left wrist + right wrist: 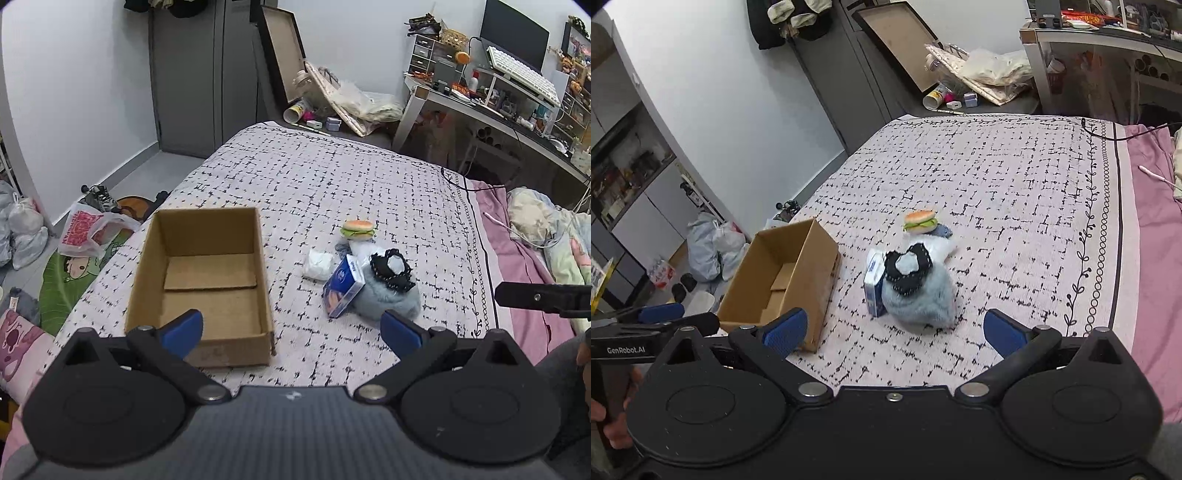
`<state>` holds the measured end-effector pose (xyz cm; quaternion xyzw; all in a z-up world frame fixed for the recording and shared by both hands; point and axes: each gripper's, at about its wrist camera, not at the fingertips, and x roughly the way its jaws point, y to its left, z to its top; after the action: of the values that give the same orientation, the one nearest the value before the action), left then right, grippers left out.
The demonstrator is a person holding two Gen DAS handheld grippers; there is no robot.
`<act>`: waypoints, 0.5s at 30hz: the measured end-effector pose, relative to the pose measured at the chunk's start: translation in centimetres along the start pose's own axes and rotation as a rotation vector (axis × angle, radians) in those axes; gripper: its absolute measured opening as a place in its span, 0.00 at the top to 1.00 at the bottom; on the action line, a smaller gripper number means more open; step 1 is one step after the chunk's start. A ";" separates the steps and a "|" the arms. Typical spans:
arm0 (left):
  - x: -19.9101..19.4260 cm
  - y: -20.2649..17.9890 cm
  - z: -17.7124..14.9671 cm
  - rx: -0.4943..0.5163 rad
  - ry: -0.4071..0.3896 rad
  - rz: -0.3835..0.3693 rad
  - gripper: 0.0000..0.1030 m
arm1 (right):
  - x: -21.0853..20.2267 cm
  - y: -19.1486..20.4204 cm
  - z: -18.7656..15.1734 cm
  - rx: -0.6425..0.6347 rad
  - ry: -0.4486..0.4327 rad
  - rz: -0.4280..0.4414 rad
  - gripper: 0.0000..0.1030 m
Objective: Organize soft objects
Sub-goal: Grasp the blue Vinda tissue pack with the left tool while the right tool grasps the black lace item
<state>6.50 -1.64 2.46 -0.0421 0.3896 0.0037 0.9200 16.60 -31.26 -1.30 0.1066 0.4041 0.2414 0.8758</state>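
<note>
Fluffy blue pouch (918, 301) on bed (1015, 192): light, squashy; I'd pinch its bulk; both grippers' fingers (786, 330) apart, empty.

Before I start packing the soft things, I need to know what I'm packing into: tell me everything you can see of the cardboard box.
The box is plain brown corrugated cardboard, rectangular, open at the top with no lid flaps showing. It sits upright on the patterned bedspread, near the bed's edge, left of the pile of soft items and apart from it. Nothing is inside; only its folded bottom flaps show. Neither hand-held gripper touches it.
</note>
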 end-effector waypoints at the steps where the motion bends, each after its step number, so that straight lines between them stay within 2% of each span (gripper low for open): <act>1: 0.2 -0.2 0.2 0.003 0.001 0.000 0.01 | 0.2 -0.1 0.2 0.002 0.000 -0.001 0.00; 15: 2.6 -2.6 4.1 -0.003 0.011 -0.039 0.02 | 1.9 -1.5 5.7 0.062 -0.031 0.025 0.00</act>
<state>11.36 -3.95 3.69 -0.0508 0.3936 -0.0139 0.9178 22.50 -31.55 0.61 0.1424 0.3963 0.2382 0.8752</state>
